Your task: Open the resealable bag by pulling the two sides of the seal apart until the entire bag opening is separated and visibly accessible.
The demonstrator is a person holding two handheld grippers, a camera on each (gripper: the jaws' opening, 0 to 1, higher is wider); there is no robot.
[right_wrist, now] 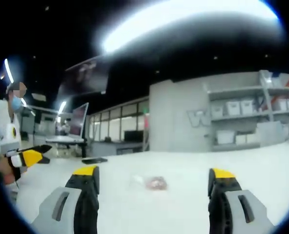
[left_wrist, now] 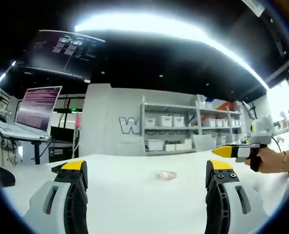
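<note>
Out on the open middle of the white table (left_wrist: 134,195), well away from every edge, a small clear resealable bag (left_wrist: 166,175) was laid flat, apparently so that it could be approached from two sides at once. Something reddish was seen inside the bag in the right gripper view; what it was could not be told, and whether the seal was closed could not be made out at that distance.

Both tools were held off the table short of the bag, which was touched by neither. The left gripper (left_wrist: 147,178) was kept released, its yellow-tipped jaws spread wide with nothing between them, the bag framed in the gap beyond. The right gripper (right_wrist: 154,183) was likewise spread and empty, and was seen from the left gripper view at the far right, held in a hand (left_wrist: 271,158). By this placing, an opposed pinch on the two lips of the seal was judged to be prepared, and no pulling begun.
</note>
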